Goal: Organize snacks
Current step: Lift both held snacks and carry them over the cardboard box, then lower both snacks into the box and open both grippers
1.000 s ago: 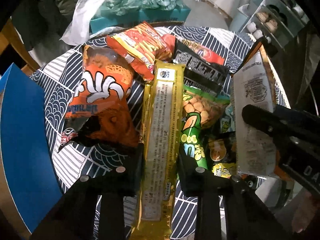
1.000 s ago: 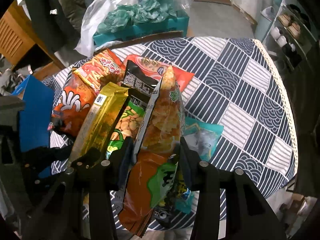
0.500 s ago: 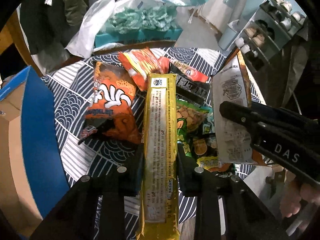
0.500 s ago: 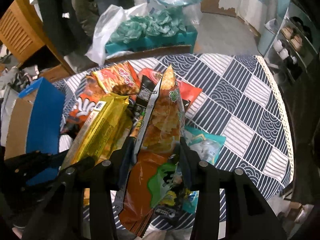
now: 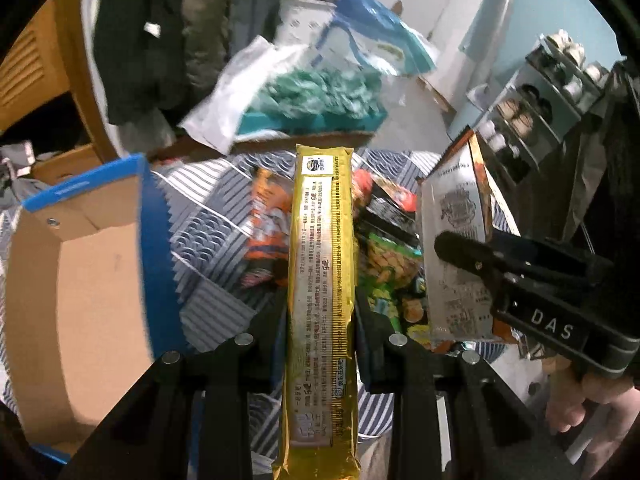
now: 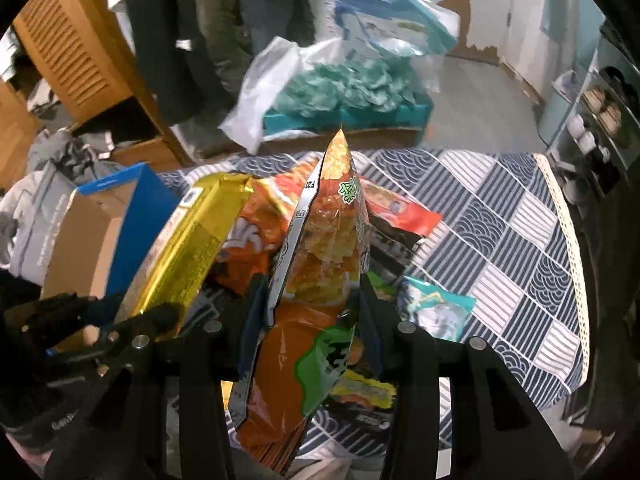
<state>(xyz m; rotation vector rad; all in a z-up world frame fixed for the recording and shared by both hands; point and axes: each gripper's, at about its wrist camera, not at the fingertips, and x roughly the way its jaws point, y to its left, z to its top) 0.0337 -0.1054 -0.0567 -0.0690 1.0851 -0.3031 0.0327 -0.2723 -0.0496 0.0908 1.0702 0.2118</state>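
Two packets are being carried at once, and both have been lifted clear of the snack pile since a second ago. The long gold biscuit packet is being pinched edge-on between the closed-in jaws of the left gripper, pads pressing on both long sides. The orange chip bag is being squeezed at its waist by the right gripper, jaws partly closed around the puffy film, its sealed tip pointing away from the camera.

A second ago both packets were being held low over the patterned tablecloth, with the pile filling the left wrist view. Now the pile is being seen smaller and farther below, and the open blue cardboard box at the left is being brought much further into view, its brown inside showing. In the right wrist view the box is being seen at the far left, beyond the gold packet.

From this, the pick-up appears complete and the carry toward the box appears to be under way. Several packets are being left on the cloth, among them a teal pouch near the right gripper and an orange bag to the left of the gold packet, so the task is judged far from finished.
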